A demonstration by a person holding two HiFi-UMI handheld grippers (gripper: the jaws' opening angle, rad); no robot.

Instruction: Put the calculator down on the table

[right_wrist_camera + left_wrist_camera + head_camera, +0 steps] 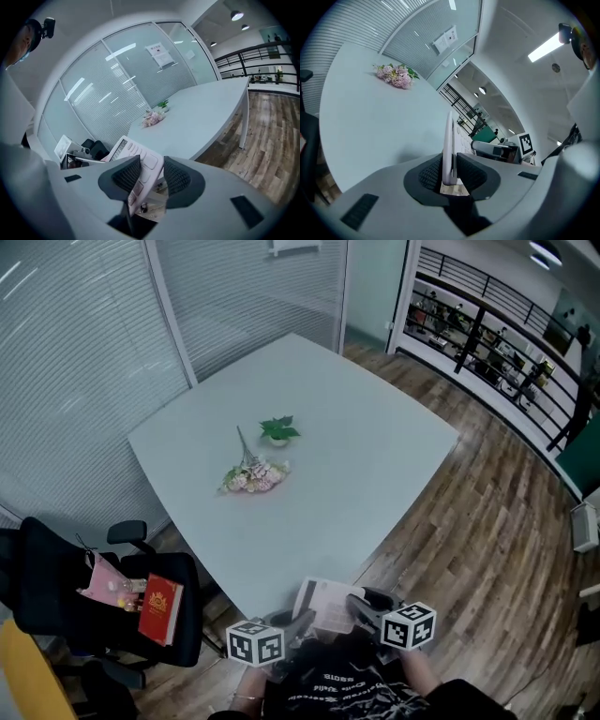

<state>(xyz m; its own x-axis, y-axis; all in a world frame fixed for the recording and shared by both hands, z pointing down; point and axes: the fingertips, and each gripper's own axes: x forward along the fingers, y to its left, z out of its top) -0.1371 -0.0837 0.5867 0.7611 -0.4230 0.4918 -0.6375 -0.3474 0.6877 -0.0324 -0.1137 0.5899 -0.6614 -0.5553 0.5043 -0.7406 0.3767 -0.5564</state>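
Observation:
A pale pink-white calculator (326,602) is held between both grippers just off the near corner of the light grey table (309,493). My left gripper (302,621) is shut on its left edge. In the left gripper view the calculator (448,145) stands edge-on between the dark pads, with the left gripper (450,172) clamped on it. My right gripper (360,607) grips the other side. In the right gripper view the calculator (139,161) lies tilted, keys showing, between the pads of the right gripper (152,177).
A bunch of pink flowers (253,475) and a small green plant (278,431) lie mid-table. A black chair (103,610) with a red book (160,608) stands at the left. Glass walls with blinds run behind the table. Wooden floor (487,540) lies to the right.

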